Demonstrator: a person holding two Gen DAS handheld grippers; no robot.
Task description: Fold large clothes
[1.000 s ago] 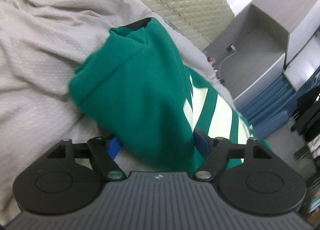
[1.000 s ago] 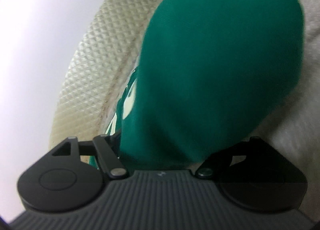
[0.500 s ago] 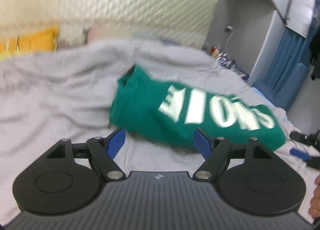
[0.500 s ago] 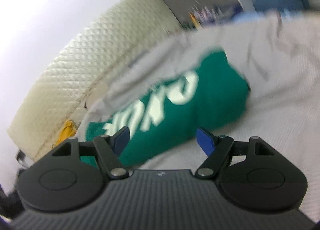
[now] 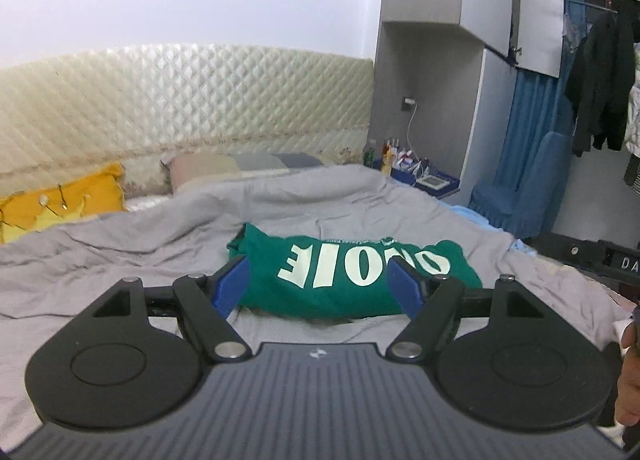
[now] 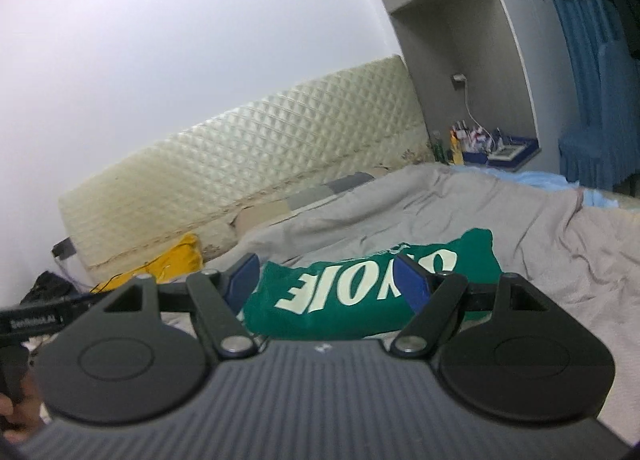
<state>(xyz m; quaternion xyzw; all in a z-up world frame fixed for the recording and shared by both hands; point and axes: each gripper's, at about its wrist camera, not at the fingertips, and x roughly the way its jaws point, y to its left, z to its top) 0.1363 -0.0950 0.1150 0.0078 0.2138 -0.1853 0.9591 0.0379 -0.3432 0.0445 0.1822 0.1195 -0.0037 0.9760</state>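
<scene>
Left wrist view: folded green sweatshirt [image 5: 348, 276] on a bed under a wrinkled grey sheet [image 5: 120, 260], long axis running left to right across the frame, pale block lettering upside down toward the camera. Left gripper [image 5: 322, 282] held above the bed, its 2 blue fingers [image 5: 232, 282] spread wide with nothing between them, clear of the cloth; sweatshirt beyond the tips, its left end in line with the left finger, its right end reaching past the right one. Yellow pillow [image 5: 60, 204] at far left by the quilted cream headboard [image 5: 180, 100]. Cluttered bedside shelf [image 5: 416, 176] at right, blue curtain [image 5: 528, 132] further right. Part of a hand [image 5: 628, 376] at the right edge.

Right wrist view: same sweatshirt [image 6: 360, 292], long axis tilted, right end higher in the frame, lettering again upside down. Right gripper [image 6: 326, 282] also wide and holding nothing, fingers [image 6: 242, 280] apart from the fabric; garment lying beyond and between the tips, spilling past the right finger. Grey sheet [image 6: 540, 240] creased all around. Headboard [image 6: 260, 164] slanting behind. Other gripper's dark body [image 6: 36, 318] at the left edge.
</scene>
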